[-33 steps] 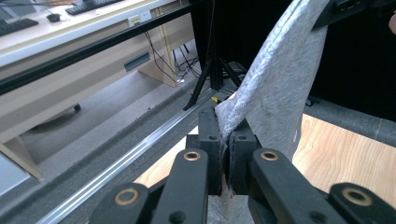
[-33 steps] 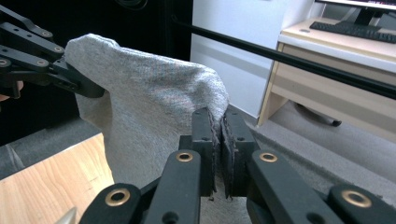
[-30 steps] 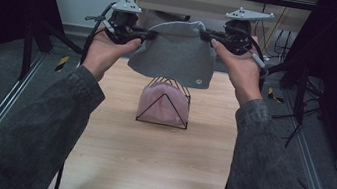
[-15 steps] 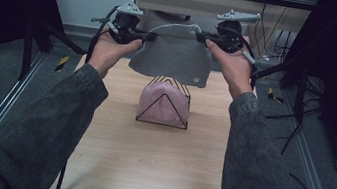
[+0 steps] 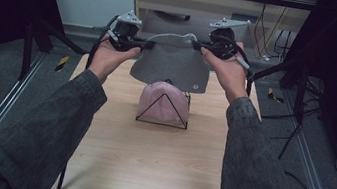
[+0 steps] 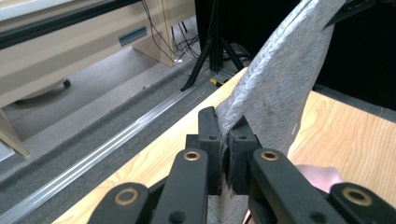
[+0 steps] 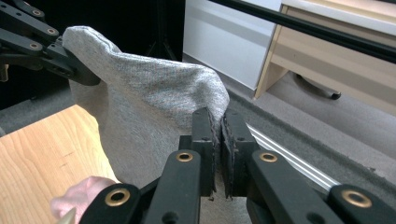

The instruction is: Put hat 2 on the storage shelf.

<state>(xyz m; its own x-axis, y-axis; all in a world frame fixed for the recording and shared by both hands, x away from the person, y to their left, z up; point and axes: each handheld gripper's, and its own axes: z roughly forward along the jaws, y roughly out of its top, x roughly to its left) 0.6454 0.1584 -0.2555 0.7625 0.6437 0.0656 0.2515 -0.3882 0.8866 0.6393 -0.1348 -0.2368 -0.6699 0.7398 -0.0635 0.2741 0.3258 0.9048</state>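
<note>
The grey cloth (image 5: 170, 67) was seen to be a soft, matt knit with a fine flecked, slightly fuzzy surface. It was pinched by the left gripper (image 6: 223, 154) and the right gripper (image 7: 215, 140), whose jaws were made of matt black plastic, smooth, with brass-coloured rivets set in the links. The desk (image 5: 146, 162) was faced in pale wood with a smooth, faintly satin grain. The pink cloth (image 5: 164, 101) looked soft and matt, and the stand (image 5: 162, 116) around it was formed of thin black wire. The floor (image 6: 107, 121) was covered in rough grey carpet, crossed by a dull metal rail (image 6: 112, 135).
</note>
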